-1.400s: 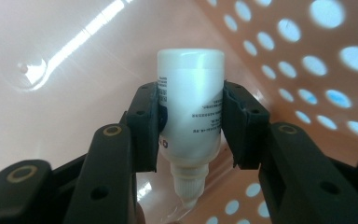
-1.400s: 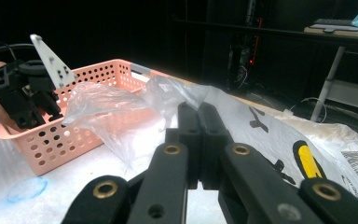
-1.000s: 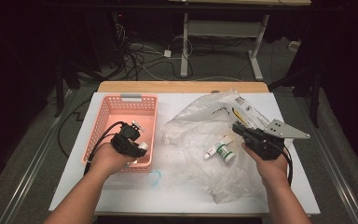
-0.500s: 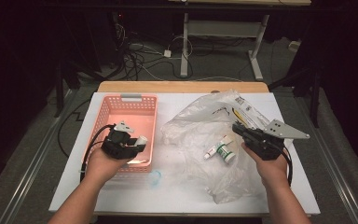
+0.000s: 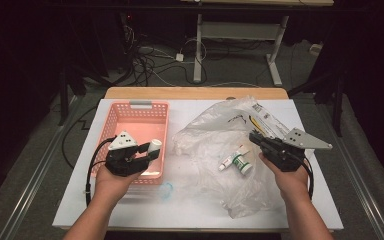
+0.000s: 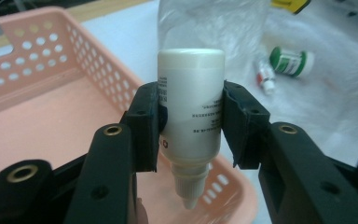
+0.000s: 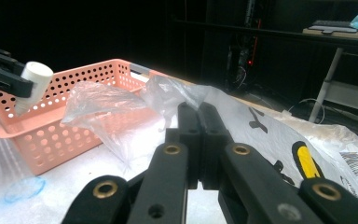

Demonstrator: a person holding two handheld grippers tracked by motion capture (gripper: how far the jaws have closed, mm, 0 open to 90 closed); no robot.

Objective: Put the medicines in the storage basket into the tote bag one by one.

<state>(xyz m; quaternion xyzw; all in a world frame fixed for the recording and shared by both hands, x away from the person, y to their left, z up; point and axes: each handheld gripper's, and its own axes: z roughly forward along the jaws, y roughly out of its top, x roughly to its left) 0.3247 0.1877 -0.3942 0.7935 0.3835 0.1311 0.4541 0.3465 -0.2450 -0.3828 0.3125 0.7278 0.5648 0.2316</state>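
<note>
Left tool (image 6: 189,140) clamped on white dropper bottle (image 6: 191,116) over pink basket (image 5: 130,120). Right tool (image 7: 199,135) jaws together, above crumpled plastic bag (image 5: 215,132); two small bottles (image 5: 236,161) on it.

A white tabletop (image 5: 80,200) carries everything, with a strip of bare wood (image 5: 195,93) along its far edge. Near the left edge stands a pink basket (image 5: 130,117) with perforated walls, its long side running toward the far edge. A crumpled clear plastic bag (image 5: 215,130) sprawls across the middle and right of the tabletop, printed paper (image 5: 267,117) showing at its far right corner. On the bag lie a small green-capped bottle (image 5: 241,163) and a thin white tube (image 5: 226,162), just beside each other. A faint blue ring (image 5: 166,190) marks the tabletop near the basket's front corner. Beyond the far edge, cables (image 5: 150,55) tangle on the dark floor beside a white desk frame (image 5: 240,35).
</note>
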